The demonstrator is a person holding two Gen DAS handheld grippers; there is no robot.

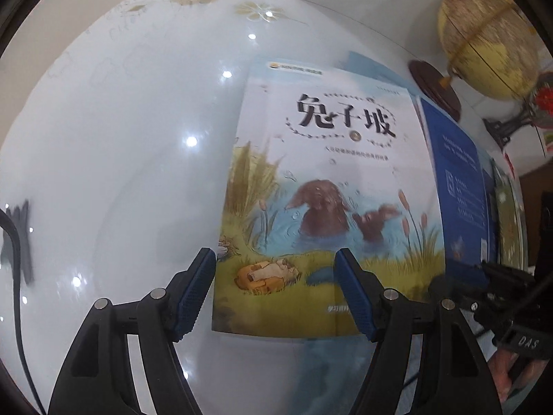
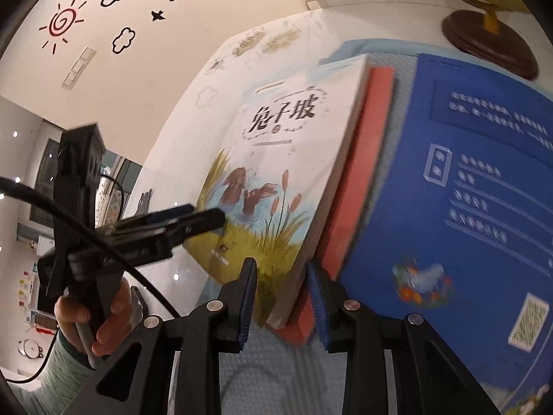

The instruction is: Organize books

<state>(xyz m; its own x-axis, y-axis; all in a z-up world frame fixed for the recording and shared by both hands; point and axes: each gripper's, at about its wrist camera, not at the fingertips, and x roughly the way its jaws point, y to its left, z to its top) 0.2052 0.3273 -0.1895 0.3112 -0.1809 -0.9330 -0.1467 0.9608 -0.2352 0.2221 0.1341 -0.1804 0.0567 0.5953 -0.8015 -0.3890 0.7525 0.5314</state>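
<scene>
The rabbit-cover book (image 1: 325,180) (image 2: 276,159) stands on edge and leans against a red book (image 2: 366,145). A blue book (image 2: 449,190) (image 1: 459,180) is behind that. My right gripper (image 2: 281,266) straddles the lower corner of the rabbit book and the red book. Both blue pads show bare, so neither presses. My left gripper (image 1: 274,254) is open wide in front of the cover's lower left part, with its left finger at the book's left edge. From the right wrist, the left gripper (image 2: 207,212) appears held by a hand (image 2: 103,318), its tips at the cover's lower edge.
A globe (image 1: 490,41) on a brown base (image 2: 490,48) stands behind the books. More books (image 1: 508,214) stand further right. The glossy white table (image 1: 121,138) stretches left, and a grey-blue textured mat (image 2: 276,373) lies under the books. A black cable (image 1: 13,276) hangs at the far left.
</scene>
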